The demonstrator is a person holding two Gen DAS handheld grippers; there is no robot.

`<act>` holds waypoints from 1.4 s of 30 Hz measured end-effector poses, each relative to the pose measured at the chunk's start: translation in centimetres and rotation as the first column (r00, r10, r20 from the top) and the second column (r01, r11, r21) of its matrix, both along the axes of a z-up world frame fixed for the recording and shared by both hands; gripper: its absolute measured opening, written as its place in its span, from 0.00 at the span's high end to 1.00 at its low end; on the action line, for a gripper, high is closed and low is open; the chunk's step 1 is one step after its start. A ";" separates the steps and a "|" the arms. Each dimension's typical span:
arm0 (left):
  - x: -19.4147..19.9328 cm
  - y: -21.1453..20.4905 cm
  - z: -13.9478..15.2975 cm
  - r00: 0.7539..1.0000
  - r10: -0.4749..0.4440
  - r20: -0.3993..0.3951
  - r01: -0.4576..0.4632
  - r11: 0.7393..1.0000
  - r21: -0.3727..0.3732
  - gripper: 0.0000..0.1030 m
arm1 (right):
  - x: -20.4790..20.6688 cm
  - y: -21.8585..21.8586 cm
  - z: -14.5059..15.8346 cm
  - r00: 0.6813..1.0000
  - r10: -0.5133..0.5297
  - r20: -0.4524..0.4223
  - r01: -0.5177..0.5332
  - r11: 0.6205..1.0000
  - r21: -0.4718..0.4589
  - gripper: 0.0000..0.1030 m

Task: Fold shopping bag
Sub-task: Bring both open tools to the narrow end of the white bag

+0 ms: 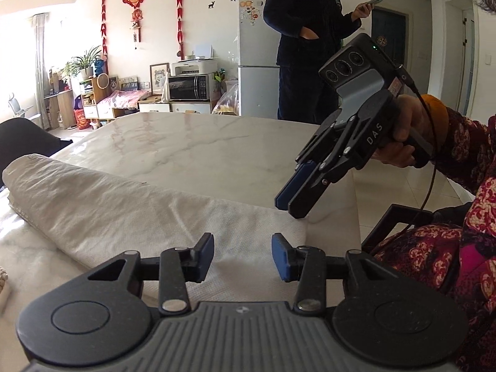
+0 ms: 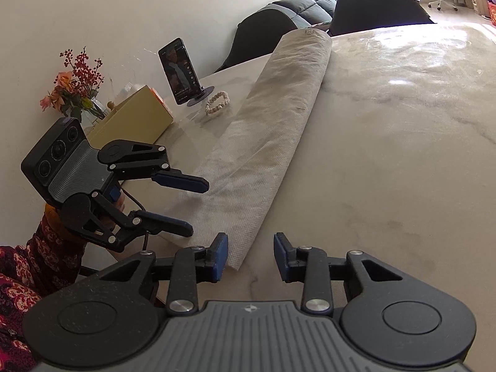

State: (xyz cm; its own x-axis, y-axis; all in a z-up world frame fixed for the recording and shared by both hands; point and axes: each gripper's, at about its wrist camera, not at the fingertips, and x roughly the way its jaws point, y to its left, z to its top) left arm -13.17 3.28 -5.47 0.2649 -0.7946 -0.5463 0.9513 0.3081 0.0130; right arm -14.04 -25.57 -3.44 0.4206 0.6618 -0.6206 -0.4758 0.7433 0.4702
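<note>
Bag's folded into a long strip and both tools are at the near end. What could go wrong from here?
1. Neither the left tool nor the right tool grips the shopping bag, so the loose fold may spring open.
2. The bead bracelet and phone stand sit beside the strip; a swing could knock them.

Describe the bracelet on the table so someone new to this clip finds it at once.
Start at the marble table, along the wall side of the long folded bag. Beside the phone on its stand lies the bracelet: a small ring of pale beads, the only round thing there.
</note>
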 end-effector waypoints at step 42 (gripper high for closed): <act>2.3 0.3 -2.3 0.976 0.015 -0.216 -0.024 0.999 -0.042 0.67 | 4.1 5.5 1.6 0.960 0.263 -0.097 -0.239 0.949 0.204 0.60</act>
